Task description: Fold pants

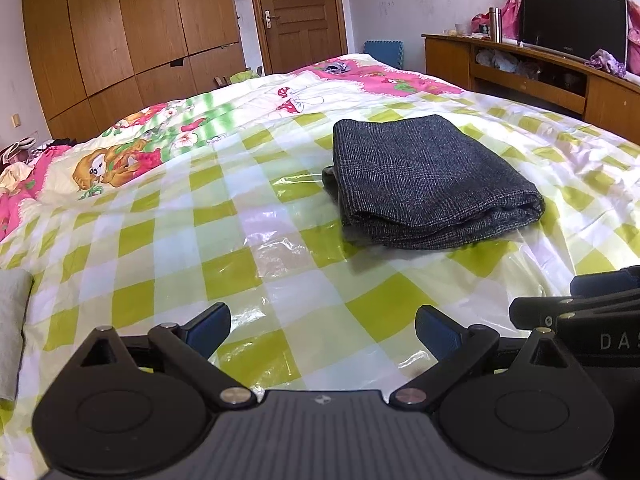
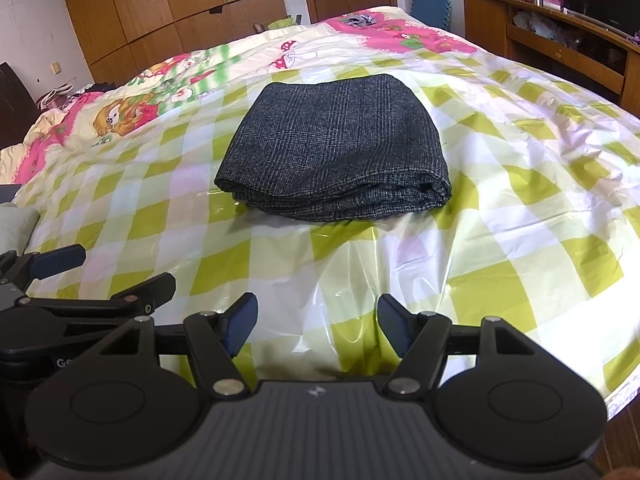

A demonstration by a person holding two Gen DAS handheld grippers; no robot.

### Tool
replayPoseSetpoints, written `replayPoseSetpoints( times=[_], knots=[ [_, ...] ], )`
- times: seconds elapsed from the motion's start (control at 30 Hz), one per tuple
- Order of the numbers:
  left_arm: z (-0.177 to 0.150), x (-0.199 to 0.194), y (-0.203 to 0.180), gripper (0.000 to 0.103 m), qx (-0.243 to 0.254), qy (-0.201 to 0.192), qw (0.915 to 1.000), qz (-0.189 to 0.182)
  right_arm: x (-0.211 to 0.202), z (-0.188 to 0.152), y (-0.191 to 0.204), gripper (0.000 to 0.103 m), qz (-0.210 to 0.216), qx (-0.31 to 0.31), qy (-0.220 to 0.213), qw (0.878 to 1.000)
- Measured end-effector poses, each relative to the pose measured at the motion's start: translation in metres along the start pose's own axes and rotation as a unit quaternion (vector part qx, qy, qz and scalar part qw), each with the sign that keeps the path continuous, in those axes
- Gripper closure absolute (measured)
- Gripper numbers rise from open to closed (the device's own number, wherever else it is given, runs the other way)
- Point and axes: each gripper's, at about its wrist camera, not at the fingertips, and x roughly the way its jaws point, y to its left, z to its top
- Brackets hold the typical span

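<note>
A bed (image 1: 200, 208) fills most of both views, spread with a glossy plastic sheet (image 2: 520, 208) checked in yellow-green and white; past the sheet lies a quilt (image 1: 120, 160) printed with pink patches, cartoon animals and mushrooms. Behind the bed stands a brown wooden wardrobe (image 1: 120, 32) with a wooden door (image 1: 298, 4) beside it, and a blue foam mat (image 1: 384, 52) leans on the wall near the bed's far corner. To the right runs a low wooden cabinet (image 1: 520, 72) carrying a dark TV (image 1: 574, 20) draped with pink cloth, and a steel flask (image 1: 495, 24) stands near it. The pants (image 2: 336, 148), dark grey with a fine check, lie on the sheet as a thick folded bundle, roughly in the middle of the bed, their layered fold edges turned toward the cameras. They rest flat and nothing touches them. Both grippers hang over the near part of the sheet, well short of the bundle. The left gripper (image 1: 322, 330) has its blue-padded fingers spread wide with only sheet showing between them. The right gripper (image 2: 318, 322) is likewise spread, a bit narrower, its gap empty too. Each gripper shows at the edge of the other's view, side by side and close together. A grey cloth (image 1: 12, 320) lies at the bed's left edge.
</note>
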Motion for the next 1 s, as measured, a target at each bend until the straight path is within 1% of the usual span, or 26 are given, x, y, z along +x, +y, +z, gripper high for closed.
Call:
replayPoseSetpoints(
  times=[1.0],
  knots=[
    [-0.0021,-0.001,0.0043,0.0,-0.011,-0.003,0.9999,0.001,0.0008,-0.0008,0.0028,0.035,0.003,-0.005,0.004,1.0]
  ],
)
